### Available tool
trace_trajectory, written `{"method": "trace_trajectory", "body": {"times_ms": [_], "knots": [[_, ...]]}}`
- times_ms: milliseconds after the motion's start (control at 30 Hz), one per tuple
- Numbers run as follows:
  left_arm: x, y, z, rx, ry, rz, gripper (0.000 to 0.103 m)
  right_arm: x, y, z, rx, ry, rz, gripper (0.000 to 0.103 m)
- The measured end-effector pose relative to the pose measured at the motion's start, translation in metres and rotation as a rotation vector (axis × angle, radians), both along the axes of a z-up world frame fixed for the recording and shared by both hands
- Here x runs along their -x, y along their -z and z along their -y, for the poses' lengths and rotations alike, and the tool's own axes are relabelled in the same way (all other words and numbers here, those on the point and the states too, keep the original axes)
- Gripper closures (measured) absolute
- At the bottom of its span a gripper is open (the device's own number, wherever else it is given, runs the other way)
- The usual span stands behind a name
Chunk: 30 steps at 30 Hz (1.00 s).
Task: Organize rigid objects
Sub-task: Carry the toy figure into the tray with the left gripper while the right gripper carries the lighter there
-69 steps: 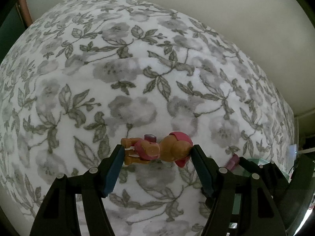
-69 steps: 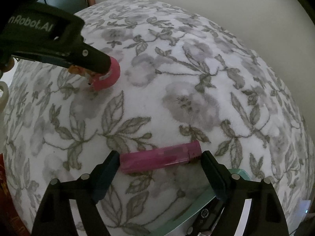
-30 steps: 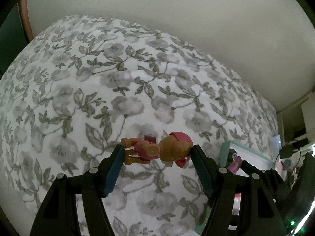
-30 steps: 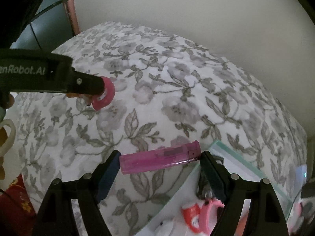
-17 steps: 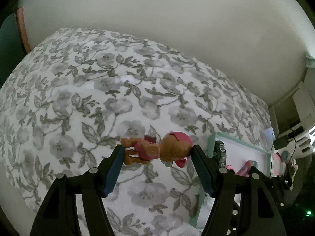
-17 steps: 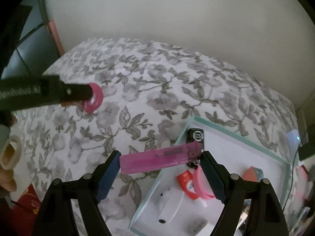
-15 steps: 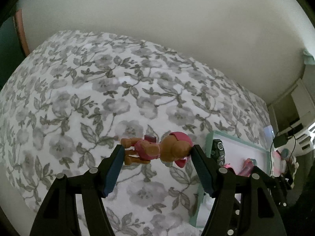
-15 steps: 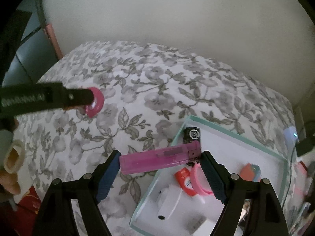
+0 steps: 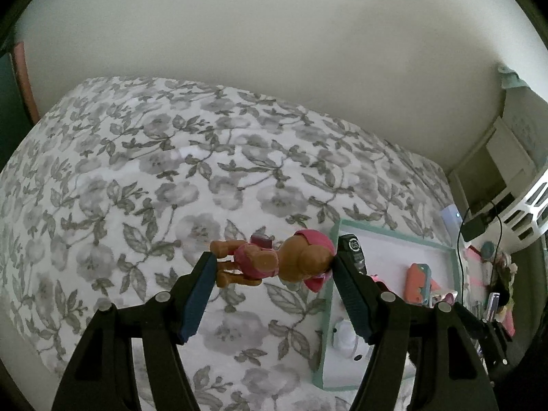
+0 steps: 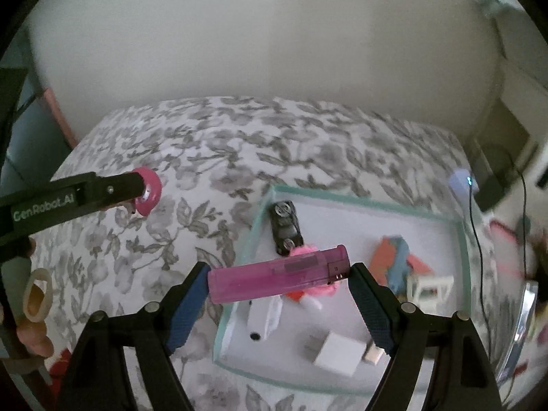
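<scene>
Edges and clearance: the white shallow tray with a mint-green raised rim (image 10: 460, 239) lies on the grey-and-white floral fabric bedspread (image 9: 137, 178), at about 4 o'clock in the left wrist view and from the middle toward 4 o'clock in the right wrist view. The bedspread from 9 to 12 o'clock is bare. A plain pale wall (image 9: 274, 34) bounds the far edge.

Materials and shapes: the tray floor is smooth and flat. On it lie a small black toy car (image 10: 286, 227) near the rim at 12 o'clock, a white cube-shaped charger plug (image 10: 337, 349) at 5 o'clock, and an orange and blue flat piece (image 10: 394, 257) at 3 o'clock; others are blurred.

Held items: the left gripper (image 9: 274, 274) is part closed, both pads pressing the ends of a brown hard-plastic toy dog figure in pink clothes and pink cap (image 9: 270, 263), held sideways above the bedspread just beside the tray's rim. The right gripper (image 10: 279, 282) stands wider, clamped endwise on a translucent pink plastic lighter (image 10: 277, 274), slightly tilted, above the tray's near-left part.
</scene>
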<state>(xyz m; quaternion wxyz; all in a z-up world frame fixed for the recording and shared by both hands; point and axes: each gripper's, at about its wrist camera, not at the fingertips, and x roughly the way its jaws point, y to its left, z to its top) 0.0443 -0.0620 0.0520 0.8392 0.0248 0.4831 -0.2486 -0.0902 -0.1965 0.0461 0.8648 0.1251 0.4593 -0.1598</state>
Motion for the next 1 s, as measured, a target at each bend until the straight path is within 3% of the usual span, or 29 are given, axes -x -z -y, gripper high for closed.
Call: {"method": "trace_trajectory", "body": {"times_ms": [467, 1000], "knots": [[0.032, 0.014, 0.049, -0.053, 0.142, 0.002, 0.032, 0.023, 0.042, 0.065, -0.127, 0.198, -0.12, 0.019], [0.069, 0.037, 0.101, -0.118, 0.27, -0.001, 0.032, 0.052, 0.056, 0.107, -0.14, 0.338, -0.172, 0.019]]}}
